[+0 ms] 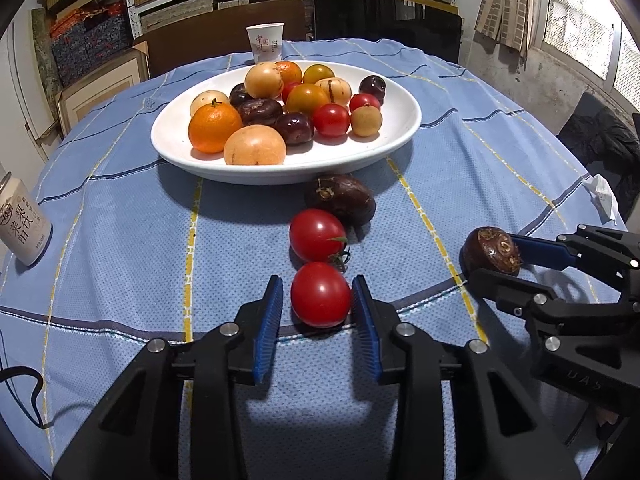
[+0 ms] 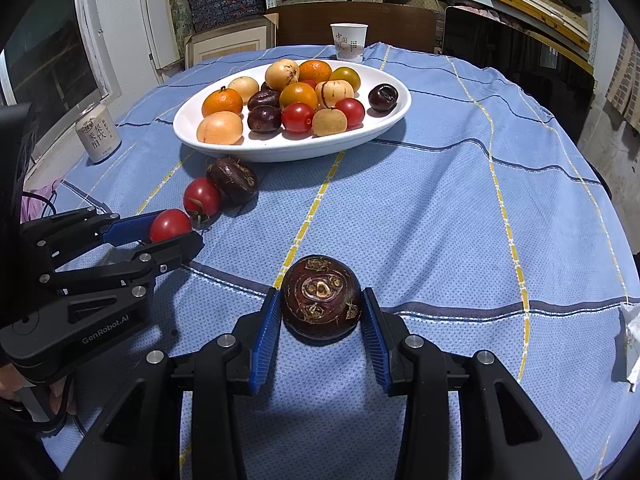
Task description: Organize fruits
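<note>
A white oval plate (image 1: 396,136) (image 2: 384,124) holds several fruits: oranges, tomatoes, dark chestnuts and tan fruits. On the blue cloth in front lie a dark water chestnut (image 1: 340,198) (image 2: 234,178) and a red tomato (image 1: 316,234) (image 2: 201,198). My left gripper (image 1: 318,300) (image 2: 176,226) is open around a second red tomato (image 1: 320,294) (image 2: 170,224) on the cloth, with a small gap on the left pad side. My right gripper (image 2: 320,308) (image 1: 494,258) is open around another water chestnut (image 2: 320,298) (image 1: 492,254), its pads close beside it.
A paper cup (image 1: 265,42) (image 2: 349,40) stands behind the plate. A drink can (image 1: 20,224) (image 2: 98,134) stands at the left table edge. A crumpled white tissue (image 1: 602,196) (image 2: 630,340) lies at the right edge. A cable (image 1: 24,396) trails at the lower left.
</note>
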Tool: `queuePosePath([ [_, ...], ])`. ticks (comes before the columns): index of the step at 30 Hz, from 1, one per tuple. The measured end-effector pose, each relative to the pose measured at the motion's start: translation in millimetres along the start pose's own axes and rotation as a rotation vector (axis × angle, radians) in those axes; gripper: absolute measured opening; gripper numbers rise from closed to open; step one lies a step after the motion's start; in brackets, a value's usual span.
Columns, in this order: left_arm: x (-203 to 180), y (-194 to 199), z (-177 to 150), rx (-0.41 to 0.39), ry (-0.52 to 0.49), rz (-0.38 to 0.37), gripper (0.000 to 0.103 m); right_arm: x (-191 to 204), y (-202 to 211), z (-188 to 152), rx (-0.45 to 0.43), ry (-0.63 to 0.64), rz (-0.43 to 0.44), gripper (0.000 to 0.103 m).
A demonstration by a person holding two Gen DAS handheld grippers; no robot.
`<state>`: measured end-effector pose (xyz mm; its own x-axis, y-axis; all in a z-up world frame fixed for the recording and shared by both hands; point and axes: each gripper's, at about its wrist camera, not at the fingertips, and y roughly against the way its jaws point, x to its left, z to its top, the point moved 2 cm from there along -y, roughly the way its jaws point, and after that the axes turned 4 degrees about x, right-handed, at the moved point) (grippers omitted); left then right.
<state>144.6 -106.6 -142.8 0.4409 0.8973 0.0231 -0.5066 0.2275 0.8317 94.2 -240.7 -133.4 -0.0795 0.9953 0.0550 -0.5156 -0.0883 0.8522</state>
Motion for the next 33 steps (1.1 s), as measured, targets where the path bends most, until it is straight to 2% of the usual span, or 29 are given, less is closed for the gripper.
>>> queuePosePath([
  [3,1,1,-1,-0.002,0.003,-0.003,0.037,0,0,0,0.0,-0.001,0.002,0.042],
  [4,3,2,-1,-0.004,0.012,-0.011,0.034,0,0,0,0.0,-0.001,0.001,0.042],
  [5,5,2,-1,-0.006,0.026,-0.012,0.027,0,0,0,0.0,-0.001,0.0,0.042],
  [9,21,10,-1,-0.019,0.096,-0.03,0.027,-8,6,0,-0.029,-0.038,0.006,0.041],
  [14,31,45,0,-0.065,0.101,-0.063,0.027,-8,27,4,-0.094,0.001,0.039,0.041],
  [17,41,67,21,-0.096,0.111,-0.093,0.027,-11,41,21,-0.137,0.029,0.035,0.041],
  [21,46,79,64,-0.136,0.085,-0.078,0.027,-18,53,68,-0.175,0.056,0.024,0.041],
  [25,51,66,111,-0.147,0.064,-0.049,0.027,-23,47,113,-0.186,0.076,0.026,0.041],
  [28,57,38,140,-0.117,0.073,-0.034,0.027,-23,28,140,-0.183,0.095,0.024,0.041],
  [33,70,-15,165,-0.037,0.126,-0.051,0.03,-28,-19,171,-0.15,0.099,0.058,0.043],
])
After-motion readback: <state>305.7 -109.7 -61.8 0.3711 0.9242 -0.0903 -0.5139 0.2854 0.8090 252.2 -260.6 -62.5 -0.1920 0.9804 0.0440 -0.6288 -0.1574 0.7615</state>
